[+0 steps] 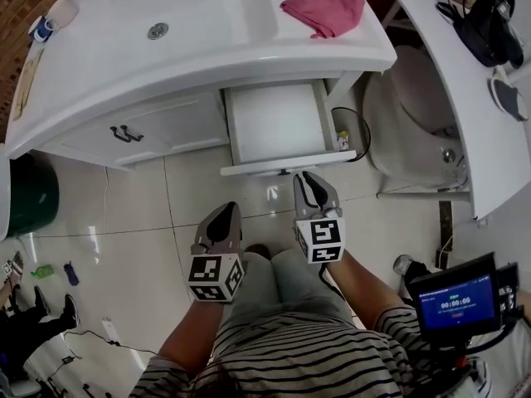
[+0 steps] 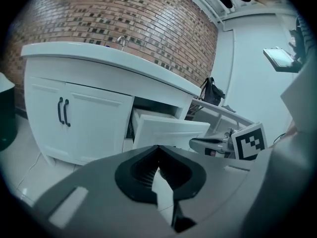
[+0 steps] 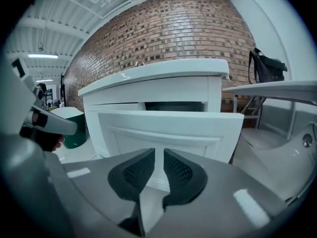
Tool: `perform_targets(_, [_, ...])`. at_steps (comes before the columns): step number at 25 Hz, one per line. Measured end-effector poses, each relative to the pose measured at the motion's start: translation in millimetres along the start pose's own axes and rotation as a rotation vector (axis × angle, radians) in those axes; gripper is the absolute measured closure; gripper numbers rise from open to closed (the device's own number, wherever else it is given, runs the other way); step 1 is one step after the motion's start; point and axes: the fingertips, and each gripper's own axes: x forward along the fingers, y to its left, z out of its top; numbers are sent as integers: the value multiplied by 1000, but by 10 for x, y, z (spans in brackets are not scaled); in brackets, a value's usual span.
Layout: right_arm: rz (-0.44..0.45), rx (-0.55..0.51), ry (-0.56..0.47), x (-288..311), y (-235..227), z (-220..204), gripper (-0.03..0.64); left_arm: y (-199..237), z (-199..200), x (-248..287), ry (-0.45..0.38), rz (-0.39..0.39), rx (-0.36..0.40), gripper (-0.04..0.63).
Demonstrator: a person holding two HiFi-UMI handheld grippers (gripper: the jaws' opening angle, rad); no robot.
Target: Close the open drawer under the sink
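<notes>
The white drawer (image 1: 278,123) stands pulled out of the vanity under the sink (image 1: 191,23), and its inside looks empty. Its front panel (image 1: 288,163) faces me. My right gripper (image 1: 309,177) points at that panel from just in front, a little apart from it, jaws a narrow slit apart with nothing between them. In the right gripper view the drawer front (image 3: 163,128) fills the middle behind the right gripper (image 3: 159,152). My left gripper (image 1: 224,214) hangs lower left over the floor, shut and empty. In its own view the left gripper (image 2: 158,148) points left of the drawer (image 2: 168,130).
A pink cloth (image 1: 323,8) lies on the sink top. Cabinet doors with black handles (image 1: 126,133) are left of the drawer. A toilet (image 1: 406,114) stands close on the right, a green bin (image 1: 29,193) on the left. My knees (image 1: 282,280) are below the grippers.
</notes>
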Motion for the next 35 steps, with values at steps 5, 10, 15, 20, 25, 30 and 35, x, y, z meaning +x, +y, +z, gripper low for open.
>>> perform_targets(5, [-5, 21, -3, 129, 13, 70, 575, 53, 42, 70, 4, -9, -7, 580])
perform_targets(10, [-21, 0, -5, 196, -6, 121, 574, 76, 84, 116, 7, -23, -13, 580])
perform_targets(15, [-43, -18, -11, 313, -64, 171, 595, 135, 141, 173, 2, -18, -16, 580])
perform_targets(20, [-50, -33, -4, 565, -71, 140, 615, 318, 99, 265, -5, -5, -22, 580])
perform_targets(25, [-54, -20, -1, 611, -143, 279, 615, 263, 262, 234, -24, -3, -33, 580])
perform_targets(30, [-65, -18, -9, 716, -209, 384, 615, 234, 379, 255, -45, -11, -33, 580])
perform_targets(35, [-53, -22, -11, 815, -241, 479, 615, 235, 431, 284, -46, -9, -40, 580])
